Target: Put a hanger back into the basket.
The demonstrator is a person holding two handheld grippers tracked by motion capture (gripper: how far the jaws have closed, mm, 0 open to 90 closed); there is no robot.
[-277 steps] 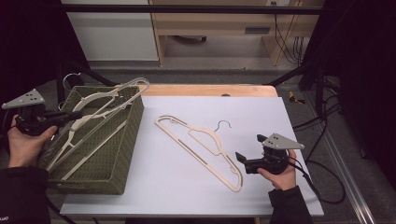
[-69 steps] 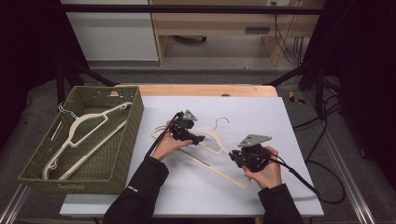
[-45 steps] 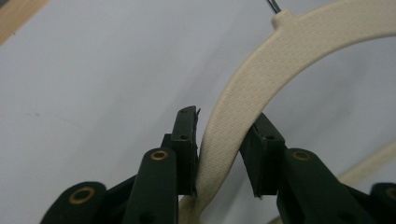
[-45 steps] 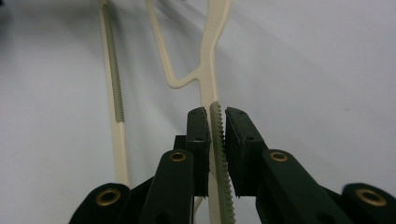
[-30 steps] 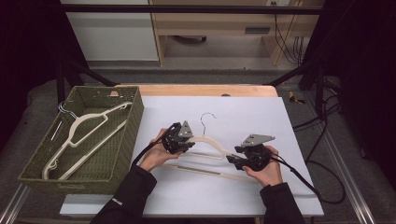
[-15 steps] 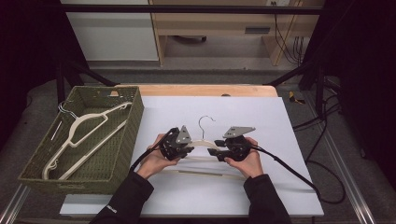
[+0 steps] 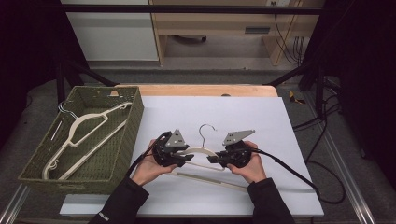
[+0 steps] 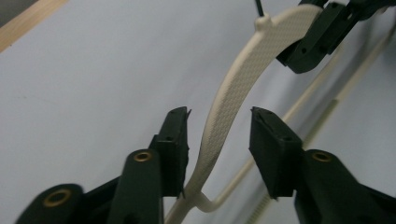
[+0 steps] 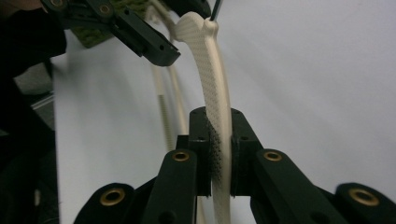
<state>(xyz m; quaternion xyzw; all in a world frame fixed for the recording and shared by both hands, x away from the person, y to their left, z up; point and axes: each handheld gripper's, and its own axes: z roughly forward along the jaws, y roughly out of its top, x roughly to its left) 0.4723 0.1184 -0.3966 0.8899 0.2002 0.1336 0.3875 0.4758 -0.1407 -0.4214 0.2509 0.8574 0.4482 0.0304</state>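
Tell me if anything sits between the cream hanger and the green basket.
Nothing visible does. The cream hanger is clamped by the right gripper; only bare white table surface separates it from the green basket.

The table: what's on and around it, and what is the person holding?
Table: one, white top with a wood edge at the far side.
Basket: one, green woven, at the table's left.
Hangers in basket: cream, at least two, exact count unclear.
Held hanger: one, cream with a metal hook, mid-table, between both tongs.
Cables: black, trailing from the tongs across the table.
Left tongs: one, black, jaws just opened, astride the hanger's arm.
Right tongs: one, black, jaws just closed, clamped on the hanger's other arm.
Hands: two, one per tongs.
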